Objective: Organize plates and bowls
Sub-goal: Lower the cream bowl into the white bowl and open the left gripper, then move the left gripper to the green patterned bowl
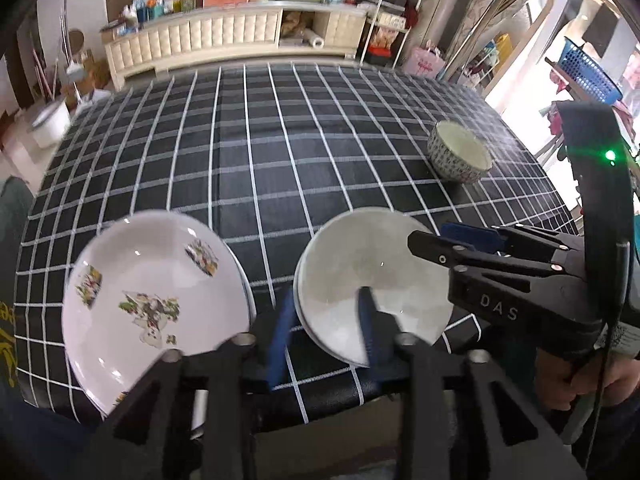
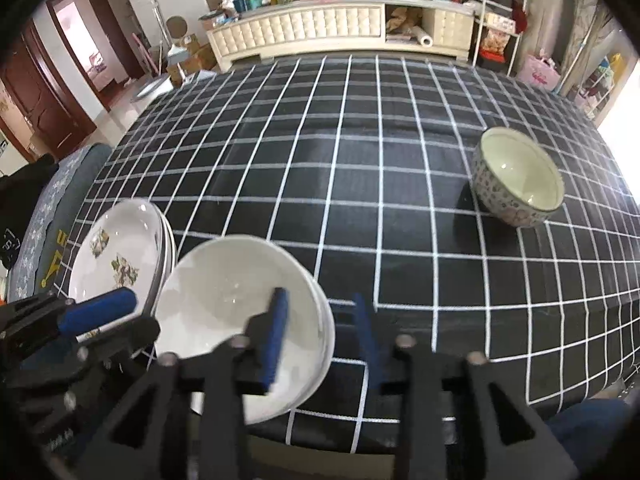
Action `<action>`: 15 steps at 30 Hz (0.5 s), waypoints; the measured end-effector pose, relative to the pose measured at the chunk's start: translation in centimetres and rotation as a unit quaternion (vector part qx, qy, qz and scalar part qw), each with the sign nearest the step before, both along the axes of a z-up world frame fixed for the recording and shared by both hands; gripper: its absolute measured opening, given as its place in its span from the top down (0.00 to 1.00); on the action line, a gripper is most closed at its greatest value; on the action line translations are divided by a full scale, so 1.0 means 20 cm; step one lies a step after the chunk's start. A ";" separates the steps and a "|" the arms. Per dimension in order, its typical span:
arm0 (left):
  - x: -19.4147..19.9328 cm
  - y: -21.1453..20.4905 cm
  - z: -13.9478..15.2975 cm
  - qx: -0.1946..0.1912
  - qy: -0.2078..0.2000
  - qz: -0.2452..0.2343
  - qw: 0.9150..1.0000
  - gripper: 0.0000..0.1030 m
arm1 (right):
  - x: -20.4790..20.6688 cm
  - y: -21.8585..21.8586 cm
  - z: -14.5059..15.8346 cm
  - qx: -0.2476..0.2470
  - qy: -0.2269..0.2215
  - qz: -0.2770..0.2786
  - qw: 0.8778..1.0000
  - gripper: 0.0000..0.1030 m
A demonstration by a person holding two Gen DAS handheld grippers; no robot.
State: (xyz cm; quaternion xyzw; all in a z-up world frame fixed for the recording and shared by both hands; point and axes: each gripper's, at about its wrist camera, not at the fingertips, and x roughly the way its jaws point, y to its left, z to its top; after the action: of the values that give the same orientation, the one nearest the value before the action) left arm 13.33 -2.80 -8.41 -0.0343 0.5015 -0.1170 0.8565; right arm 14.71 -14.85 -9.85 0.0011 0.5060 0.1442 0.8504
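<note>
While my left gripper [image 1: 325, 332] hangs over the near table edge with its blue-padded fingers [image 1: 280, 336] spread and nothing between them, its right finger overlaps the near rim of the white bowl stack [image 1: 372, 276]; I cannot tell whether it touches. My right gripper [image 2: 322, 338] is spread too, its left finger [image 2: 276, 336] over the same white bowls, the other over the checked tablecloth [image 2: 320, 160]. I cannot count the bowls in that stack; only extra rims show at the edge. Just left of it sits the floral plate stack [image 1: 156, 292], its near edge cut off behind my left gripper's frame. The patterned bowl [image 2: 518, 178] stands alone, well apart at the far right. Beyond the table, the cluttered sideboard [image 2: 340, 28] is too blurred to read.
</note>
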 end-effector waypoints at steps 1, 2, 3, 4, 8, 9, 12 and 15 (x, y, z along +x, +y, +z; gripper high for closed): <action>-0.01 0.00 0.02 0.002 -0.014 0.000 1.000 0.65 | 0.00 0.00 0.01 0.002 -0.003 -0.002 1.000 0.53; -0.02 -0.01 0.04 0.003 -0.025 0.002 1.000 0.63 | 0.00 -0.01 0.03 0.004 -0.007 -0.003 1.000 0.52; -0.03 0.00 0.07 0.003 -0.036 0.004 0.999 0.62 | -0.01 -0.01 0.04 0.006 -0.010 -0.003 1.000 0.50; -0.04 0.00 0.10 -0.002 -0.049 0.006 0.999 0.61 | -0.01 -0.01 0.06 0.006 -0.013 -0.004 1.000 0.49; -0.06 0.02 0.20 -0.037 -0.096 0.008 0.995 0.61 | -0.03 -0.02 0.14 0.009 -0.032 -0.007 0.999 0.44; -0.06 0.02 0.22 -0.036 -0.098 0.003 0.995 0.61 | -0.03 -0.03 0.16 0.011 -0.037 -0.008 0.999 0.43; -0.06 -0.03 0.27 0.004 -0.114 -0.011 0.993 0.61 | -0.04 -0.07 0.25 0.016 -0.058 -0.015 0.998 0.39; -0.05 -0.08 0.32 0.029 -0.141 -0.022 0.989 0.52 | -0.04 -0.09 0.33 0.009 -0.082 -0.020 0.996 0.35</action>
State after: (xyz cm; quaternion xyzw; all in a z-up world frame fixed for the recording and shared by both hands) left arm 12.33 -4.47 -1.95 0.0183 0.3798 -0.1245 0.9165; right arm 13.92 -16.75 -3.33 0.0067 0.4333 0.1315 0.8916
